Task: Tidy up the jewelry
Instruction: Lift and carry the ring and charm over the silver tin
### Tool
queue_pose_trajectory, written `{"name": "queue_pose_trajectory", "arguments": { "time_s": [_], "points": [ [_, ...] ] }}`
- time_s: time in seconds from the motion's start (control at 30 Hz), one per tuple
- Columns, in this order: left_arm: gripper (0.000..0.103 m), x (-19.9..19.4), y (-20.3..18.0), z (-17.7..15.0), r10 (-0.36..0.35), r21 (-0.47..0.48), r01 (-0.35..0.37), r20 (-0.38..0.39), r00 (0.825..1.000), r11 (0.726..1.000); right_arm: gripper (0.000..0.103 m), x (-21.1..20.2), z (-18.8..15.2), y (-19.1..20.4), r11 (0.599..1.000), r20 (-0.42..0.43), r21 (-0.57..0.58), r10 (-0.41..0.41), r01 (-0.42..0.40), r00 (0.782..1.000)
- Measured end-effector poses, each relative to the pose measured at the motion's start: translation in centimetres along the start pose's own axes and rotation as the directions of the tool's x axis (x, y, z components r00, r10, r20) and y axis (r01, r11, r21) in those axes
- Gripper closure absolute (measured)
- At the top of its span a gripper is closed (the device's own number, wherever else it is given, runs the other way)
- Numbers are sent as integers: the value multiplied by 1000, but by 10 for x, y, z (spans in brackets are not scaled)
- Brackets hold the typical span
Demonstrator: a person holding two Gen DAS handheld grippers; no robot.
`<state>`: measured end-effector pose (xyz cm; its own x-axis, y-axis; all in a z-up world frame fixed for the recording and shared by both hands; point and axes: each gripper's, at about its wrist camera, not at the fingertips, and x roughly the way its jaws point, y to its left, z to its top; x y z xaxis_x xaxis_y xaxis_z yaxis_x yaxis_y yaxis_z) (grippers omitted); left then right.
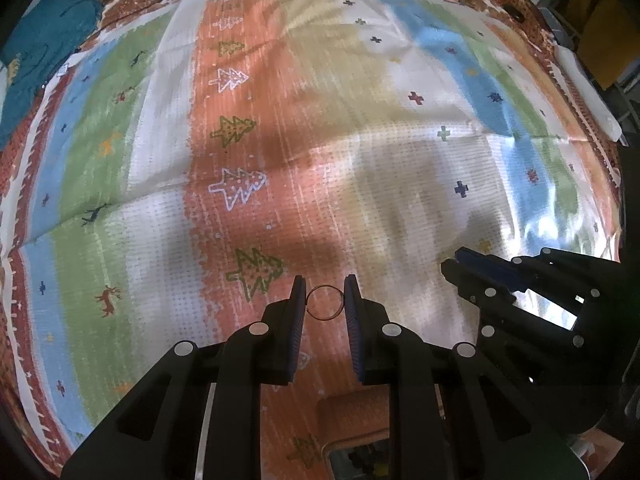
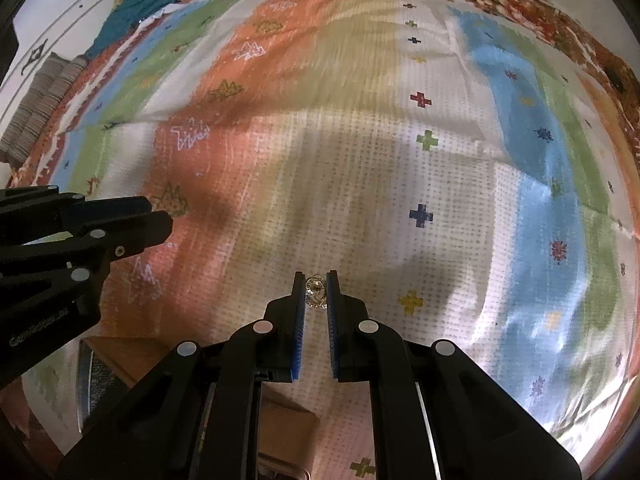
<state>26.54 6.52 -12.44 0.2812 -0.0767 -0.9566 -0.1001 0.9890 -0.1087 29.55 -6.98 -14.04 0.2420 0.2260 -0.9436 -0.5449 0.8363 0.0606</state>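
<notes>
A thin dark hoop ring (image 1: 325, 303) is pinched between the blue pads of my left gripper (image 1: 325, 294), lifted above the patterned cloth (image 1: 280, 128). My right gripper (image 2: 316, 289) is shut on a small sparkly gold ring (image 2: 315, 293), also held above the cloth. In the left wrist view the right gripper (image 1: 456, 262) shows at the lower right, seen from the side. The left gripper (image 2: 160, 216) reaches in from the left edge of the right wrist view. A brown box (image 1: 352, 420) lies under the left gripper, mostly hidden.
The colourful striped cloth with trees, deer and crosses covers the whole surface. A teal garment (image 1: 44, 48) lies at the far left corner. A grey ribbed item (image 2: 40, 100) sits at the left edge. A brown box (image 2: 120, 356) with a dark lining shows below the grippers.
</notes>
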Motion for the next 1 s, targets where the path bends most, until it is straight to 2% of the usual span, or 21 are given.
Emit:
{"name": "queue_pose_trajectory", "arguments": {
  "time_s": [0.47,0.63,1.0],
  "points": [
    [84,-35,-14,-15,-22,34,20,58,998,999,92,-33,-8,4,1000,64,12,7,-8,998],
    [84,-56,-20,-23,-43,48,39,98,994,998,92,-54,-10,5,1000,112,16,-3,2,994],
    [84,-86,-22,-39,-65,72,54,157,985,996,92,-77,-24,11,1000,156,3,-4,4,988]
  ]
}}
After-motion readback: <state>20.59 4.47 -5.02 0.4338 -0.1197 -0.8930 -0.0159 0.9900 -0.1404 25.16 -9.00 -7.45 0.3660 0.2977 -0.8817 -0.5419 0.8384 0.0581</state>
